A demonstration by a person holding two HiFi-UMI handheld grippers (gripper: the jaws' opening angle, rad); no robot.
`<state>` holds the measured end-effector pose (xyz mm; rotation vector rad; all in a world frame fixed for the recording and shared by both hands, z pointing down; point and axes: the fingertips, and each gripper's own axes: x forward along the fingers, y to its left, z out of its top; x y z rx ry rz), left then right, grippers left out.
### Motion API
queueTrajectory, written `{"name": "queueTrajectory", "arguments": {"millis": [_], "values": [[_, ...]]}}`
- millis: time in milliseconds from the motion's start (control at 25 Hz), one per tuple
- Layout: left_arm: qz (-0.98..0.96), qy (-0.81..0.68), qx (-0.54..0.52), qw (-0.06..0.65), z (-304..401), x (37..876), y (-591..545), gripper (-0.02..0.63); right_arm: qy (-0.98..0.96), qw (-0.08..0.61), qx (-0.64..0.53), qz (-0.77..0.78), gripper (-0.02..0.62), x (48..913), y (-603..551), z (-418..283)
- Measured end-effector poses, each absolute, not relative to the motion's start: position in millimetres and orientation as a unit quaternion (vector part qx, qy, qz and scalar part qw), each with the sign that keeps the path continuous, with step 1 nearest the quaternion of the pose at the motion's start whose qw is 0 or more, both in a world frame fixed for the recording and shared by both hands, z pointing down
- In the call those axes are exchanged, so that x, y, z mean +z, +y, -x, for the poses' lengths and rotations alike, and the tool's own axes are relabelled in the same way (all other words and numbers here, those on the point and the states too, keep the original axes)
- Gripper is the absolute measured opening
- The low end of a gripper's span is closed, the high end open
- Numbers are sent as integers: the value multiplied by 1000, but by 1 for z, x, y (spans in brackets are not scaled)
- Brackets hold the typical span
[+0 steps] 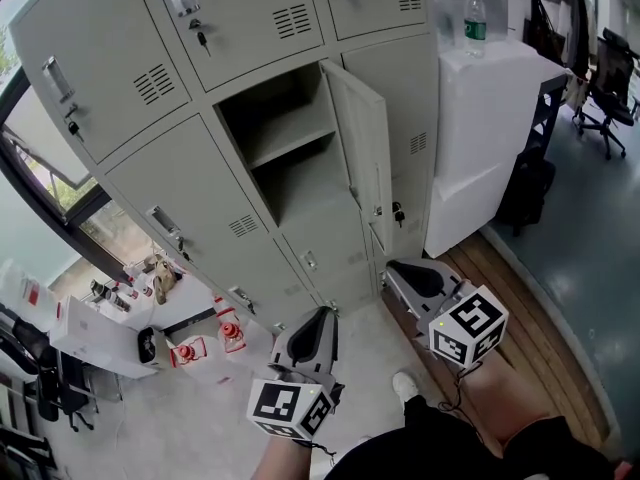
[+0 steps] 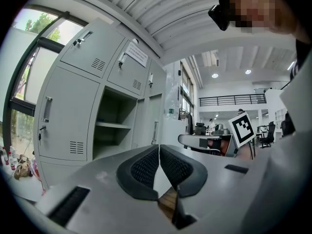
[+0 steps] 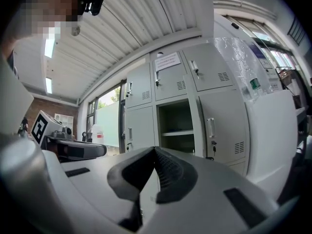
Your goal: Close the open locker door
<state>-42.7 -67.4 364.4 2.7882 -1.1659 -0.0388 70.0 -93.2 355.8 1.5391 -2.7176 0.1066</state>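
A grey bank of lockers (image 1: 200, 178) fills the head view. One compartment (image 1: 285, 143) stands open, with a shelf inside and nothing on it. Its door (image 1: 362, 158) hangs swung out to the right, edge-on toward me. Both grippers are held low, well short of the lockers. My left gripper (image 1: 322, 316) is shut and empty; its jaws (image 2: 159, 150) meet at the tips. My right gripper (image 1: 392, 270) is shut and empty too, below the door's lower edge. The open compartment (image 3: 176, 126) also shows in the right gripper view, as does the same compartment (image 2: 114, 126) in the left one.
A white cabinet (image 1: 490, 138) with a water bottle (image 1: 476, 18) on top stands right of the lockers. Small red and white items (image 1: 205, 343) lie on the floor at the left near a window. Office chairs (image 1: 610, 88) stand far right. My shoe (image 1: 405, 386) is on the floor.
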Motion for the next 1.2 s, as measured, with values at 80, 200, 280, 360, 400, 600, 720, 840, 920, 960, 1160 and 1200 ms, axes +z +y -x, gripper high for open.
{"name": "queueTrajectory", "arguments": {"millis": [80,200,280,360,400,600,720,840,920,960,1160,1200], "values": [[-921,-385,-13,61,40,365,-76,21,-867,8,36,-497,52,357,-104,-75],[-921,-385,-13,62,36,367,-90,21,-860,9,38,-508,53,359,-120,-85],[-921,-385,-14,64,33,368,-99,21,-855,8,38,-518,54,360,-130,-93],[-921,-384,-14,67,29,369,-107,21,-851,5,37,-524,54,361,-140,-100],[-921,-383,-14,68,28,370,-111,21,-850,3,37,-526,118,361,-145,-103],[-921,-384,-11,69,24,373,-132,21,-844,3,37,-536,298,364,-171,-117],[-919,-387,-14,73,21,374,-143,21,-843,4,41,-536,301,365,-183,-122],[-919,-386,-13,72,17,373,-152,21,-845,3,44,-533,301,366,-192,-125],[-920,-386,-11,71,14,373,-157,21,-846,3,44,-531,301,366,-197,-127],[-920,-386,-10,71,13,374,-159,21,-847,3,44,-530,301,366,-199,-127],[-918,-390,-6,69,9,372,-165,21,-850,3,42,-525,301,363,-208,-129],[-918,-391,-6,68,9,371,-165,21,-851,3,42,-524,301,363,-209,-129]]}}
